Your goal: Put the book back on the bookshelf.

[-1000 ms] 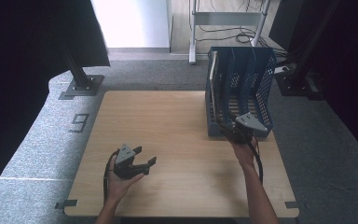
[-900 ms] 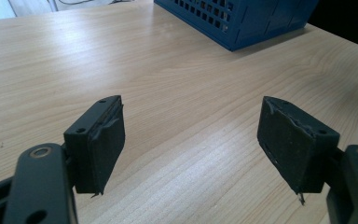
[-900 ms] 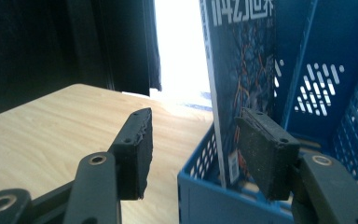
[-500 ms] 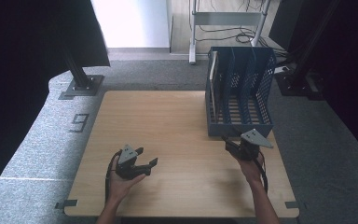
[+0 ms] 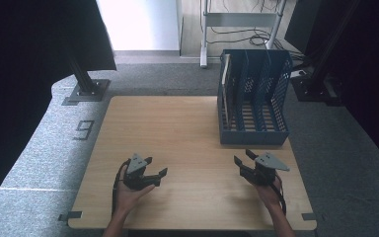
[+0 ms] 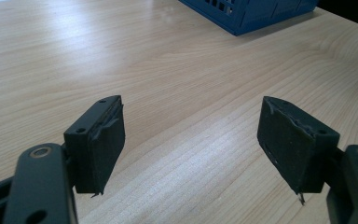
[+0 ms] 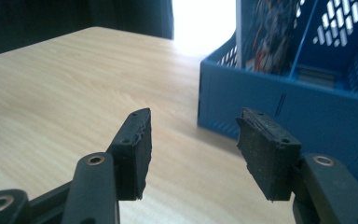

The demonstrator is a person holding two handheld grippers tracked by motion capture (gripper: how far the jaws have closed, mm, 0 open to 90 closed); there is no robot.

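A blue slotted file rack (image 5: 254,106) stands upright at the table's far right, with a pale book or folder (image 5: 225,74) in its leftmost slot. My right gripper (image 5: 242,156) is held just in front of the rack, apart from it, open with nothing between its jaws. In the right gripper view, the gripper (image 7: 196,116) points at the rack's front wall (image 7: 279,102), and printed pages (image 7: 265,32) show in one slot. My left gripper (image 5: 156,166) rests near the front left of the table, open and empty. Its jaws (image 6: 191,107) stand wide over bare wood, with the rack's corner (image 6: 247,14) far ahead.
The wooden table (image 5: 177,123) has bare surface between and ahead of both grippers. A black stand base (image 5: 86,91) sits on the grey floor beyond the left corner. A metal frame with cables (image 5: 239,19) stands behind the rack.
My right gripper has drawn back from the rack's front toward the near edge and sunk lower. The left gripper has stayed where it was.
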